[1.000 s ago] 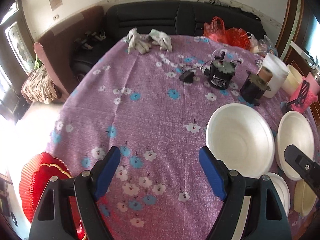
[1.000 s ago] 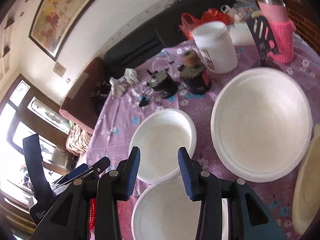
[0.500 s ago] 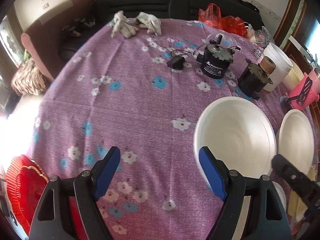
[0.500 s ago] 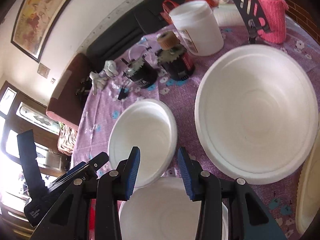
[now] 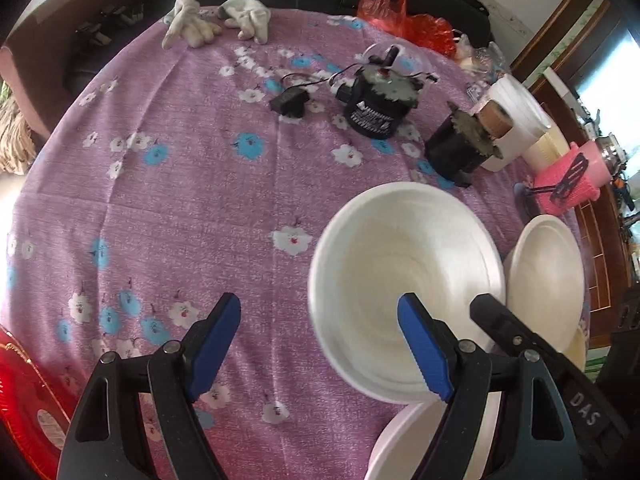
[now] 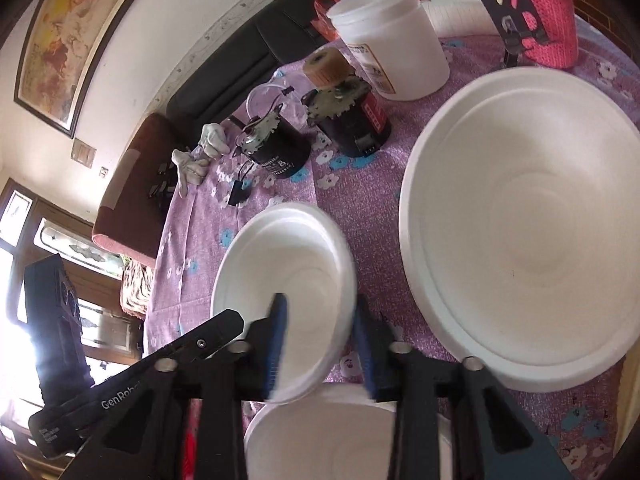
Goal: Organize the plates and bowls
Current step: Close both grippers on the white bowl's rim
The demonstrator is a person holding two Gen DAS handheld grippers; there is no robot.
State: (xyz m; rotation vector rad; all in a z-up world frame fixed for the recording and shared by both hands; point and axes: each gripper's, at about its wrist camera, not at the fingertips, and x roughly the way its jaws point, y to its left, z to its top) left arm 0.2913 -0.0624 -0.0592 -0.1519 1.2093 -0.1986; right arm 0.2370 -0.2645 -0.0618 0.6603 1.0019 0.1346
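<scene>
White foam dishes lie on a purple flowered tablecloth (image 5: 180, 200). A mid-size white bowl (image 5: 404, 284) shows in both views; in the right wrist view it (image 6: 288, 276) sits between my fingers. My right gripper (image 6: 320, 340) is open, its blue pads astride the bowl's near rim. My left gripper (image 5: 320, 340) is open, its right pad over the same bowl's near edge. A larger white bowl (image 6: 520, 232) lies to the right. Another white plate (image 6: 332, 436) lies under my right gripper. A cream dish (image 5: 576, 348) peeks out at far right.
Two black cylindrical motors (image 5: 380, 104) (image 5: 460, 148), a white tub (image 6: 392, 36), a pink knitted flask (image 6: 552, 12), white gloves (image 5: 216, 24), a red plastic bag (image 5: 404, 20) and a black adapter (image 5: 290, 100) sit on the far half. A red dish (image 5: 24, 396) lies at the left edge.
Both grippers moved forward and down toward the mid-size bowl. My right gripper's pads now straddle its near rim; the left gripper's right pad now overlaps its edge.
</scene>
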